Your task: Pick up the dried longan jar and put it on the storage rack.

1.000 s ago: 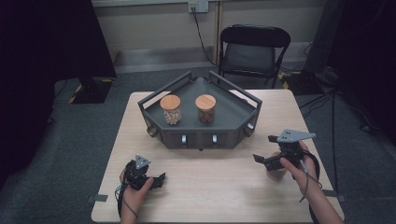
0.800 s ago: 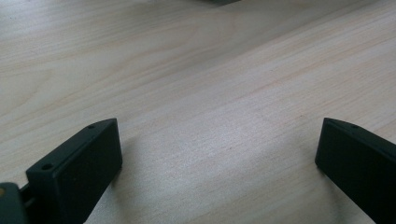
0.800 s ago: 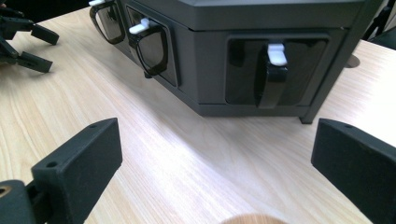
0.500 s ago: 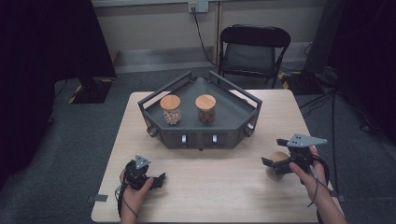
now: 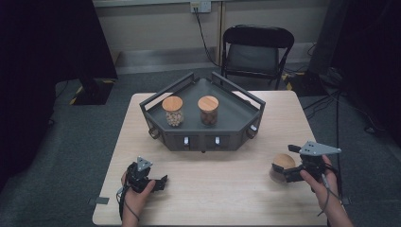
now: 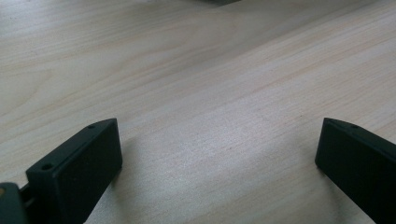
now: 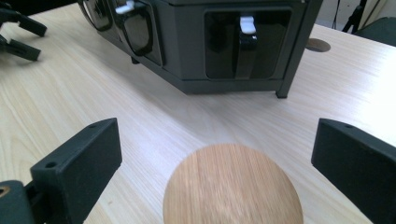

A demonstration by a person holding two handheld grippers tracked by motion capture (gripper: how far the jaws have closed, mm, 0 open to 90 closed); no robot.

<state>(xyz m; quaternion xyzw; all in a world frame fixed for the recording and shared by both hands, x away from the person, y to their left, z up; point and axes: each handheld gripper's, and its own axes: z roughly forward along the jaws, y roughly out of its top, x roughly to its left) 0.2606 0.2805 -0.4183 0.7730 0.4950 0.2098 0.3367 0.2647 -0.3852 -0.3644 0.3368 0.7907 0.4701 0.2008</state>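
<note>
Pale wooden bench (image 5: 222, 189) under a dark room, with a jar between released jaws.

At about 4 o'clock on the bench, a wood-lidded jar (image 5: 282, 165) stands just in front of the right gripper (image 5: 289, 172); in the right gripper view its round lid (image 7: 232, 185) sits between the wide-spread jaws, touching neither. The left gripper (image 5: 158, 183), at 7 o'clock, rests with jaws wide apart over bare wood, holding nothing. A grey tray rack (image 5: 236, 109) at centre carries two more lidded jars (image 5: 172, 111).
</note>
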